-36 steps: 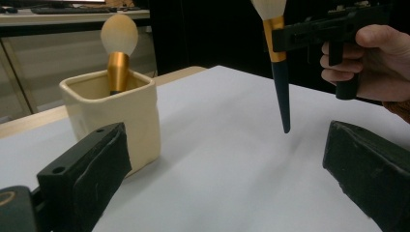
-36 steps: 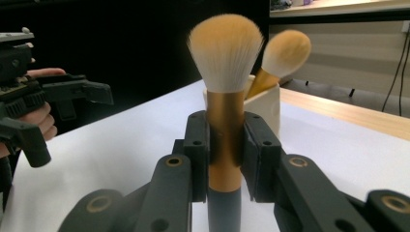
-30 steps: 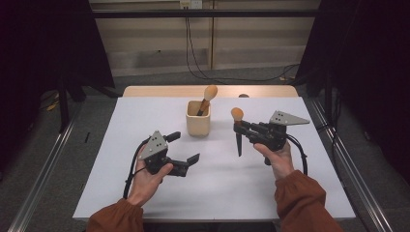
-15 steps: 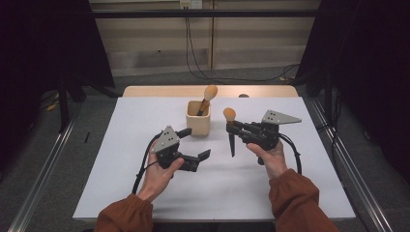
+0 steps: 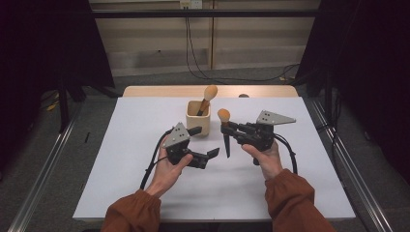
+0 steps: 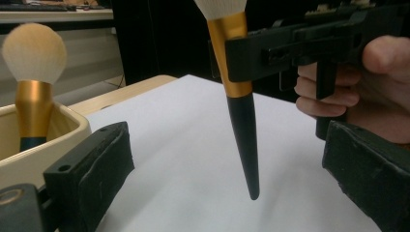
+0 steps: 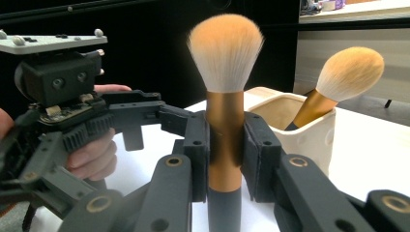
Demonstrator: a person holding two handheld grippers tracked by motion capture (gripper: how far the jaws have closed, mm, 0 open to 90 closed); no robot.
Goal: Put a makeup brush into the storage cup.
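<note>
Bench [image 5: 145,183]: white, with a cream holder [image 5: 198,118] keeping one brush [image 5: 207,96].
Right gripper [image 5: 227,129]: fingers clamped on makeup brush [image 5: 225,131], upright above bench.
Left gripper [image 5: 205,144]: fingers apart, empty, beside holder.

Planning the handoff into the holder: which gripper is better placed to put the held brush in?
Right: the right gripper already clamps the brush upright beside the cup; the left gripper is open, holding nothing.

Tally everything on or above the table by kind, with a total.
Makeup brushes: 2, one clamped in the right gripper at, one in the holder at
Brush holder: 1
Grippers: 2, with the left gripper
Total: 5
</note>
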